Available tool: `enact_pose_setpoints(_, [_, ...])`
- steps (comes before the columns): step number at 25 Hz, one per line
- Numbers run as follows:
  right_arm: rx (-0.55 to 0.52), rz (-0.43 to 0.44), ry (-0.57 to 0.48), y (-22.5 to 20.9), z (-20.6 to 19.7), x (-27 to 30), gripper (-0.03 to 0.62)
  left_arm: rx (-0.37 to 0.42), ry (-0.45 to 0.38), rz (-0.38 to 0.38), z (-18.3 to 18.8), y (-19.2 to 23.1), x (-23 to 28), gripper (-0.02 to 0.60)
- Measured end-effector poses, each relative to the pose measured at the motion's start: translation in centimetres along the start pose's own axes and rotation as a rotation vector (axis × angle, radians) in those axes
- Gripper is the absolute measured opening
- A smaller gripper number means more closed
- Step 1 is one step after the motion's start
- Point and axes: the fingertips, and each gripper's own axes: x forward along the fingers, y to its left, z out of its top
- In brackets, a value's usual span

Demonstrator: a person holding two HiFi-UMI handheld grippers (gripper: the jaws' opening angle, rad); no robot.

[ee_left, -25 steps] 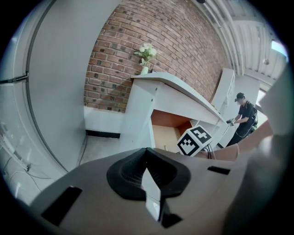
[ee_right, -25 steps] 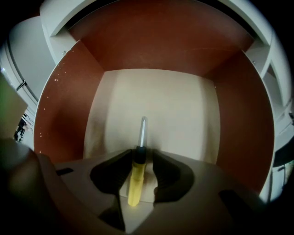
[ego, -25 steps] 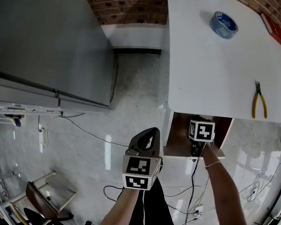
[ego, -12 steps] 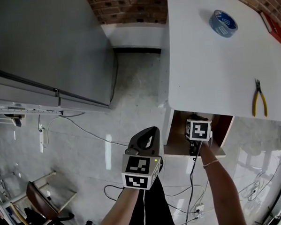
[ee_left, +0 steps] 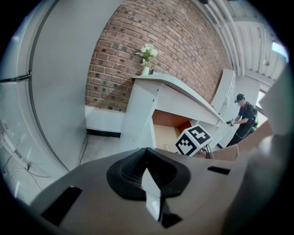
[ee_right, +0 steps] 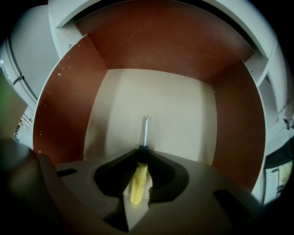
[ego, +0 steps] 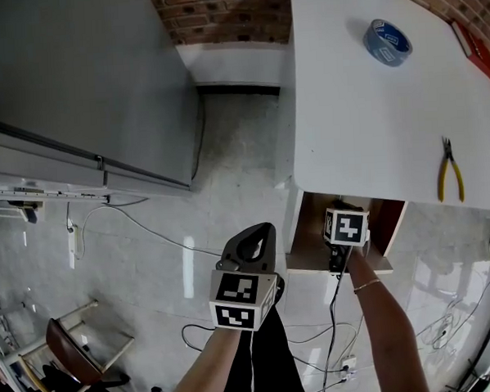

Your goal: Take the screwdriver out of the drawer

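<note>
A screwdriver [ee_right: 139,176] with a yellow handle and a thin metal shaft lies on the pale floor of the open drawer [ee_right: 161,98]. My right gripper [ee_right: 140,160] reaches down into that drawer. Its jaws have just been closing and now press on the yellow handle, with the shaft sticking out ahead. In the head view only the marker cube of the right gripper [ego: 346,225] shows over the drawer [ego: 309,241], and the screwdriver is hidden. My left gripper [ego: 259,235] hangs over the floor left of the drawer, shut and holding nothing. The left gripper view shows the left gripper [ee_left: 148,160] with its pads together.
The drawer sticks out from under a white table [ego: 363,111] that bears a blue tape roll [ego: 388,42] and yellow pliers [ego: 449,172]. A grey cabinet [ego: 75,85] stands at the left. Cables [ego: 149,233] cross the floor. A person [ee_left: 242,117] stands far off.
The right gripper's marker cube has tipped slightly over the drawer. The left gripper has kept still.
</note>
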Motion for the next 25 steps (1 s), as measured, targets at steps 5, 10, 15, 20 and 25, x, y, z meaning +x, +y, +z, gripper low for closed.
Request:
enact_pose_setpoints(5, [0.068, 0.008, -0.017, -0.6, -0.1, -0.8, 0.078, -0.002, -0.003, -0.011, 0.3, -0.3, -0.1, -0.006])
enact_pose_setpoints(10, [0.079, 0.015, -0.057, -0.8, 0.1, -2.3, 0.078, 0.013, -0.004, -0.025, 0.8, -1.0, -0.3, -0.006])
enact_pose_setpoints(15, [0.107, 0.017, -0.085, -0.9, -0.1, -4.2, 0.078, 0.035, -0.01, -0.037, 1.3, -1.6, -0.7, -0.006])
enact_pose_setpoints(20, [0.14, 0.037, -0.129, -1.2, 0.5, -7.2, 0.078, 0.056, -0.008, -0.046, 2.2, -2.4, -1.6, -0.006])
enact_pose_setpoints(25, [0.163, 0.058, -0.191, -1.2, 1.9, -10.7, 0.078, 0.089, -0.018, -0.062, 3.9, -3.1, -2.5, -0.006])
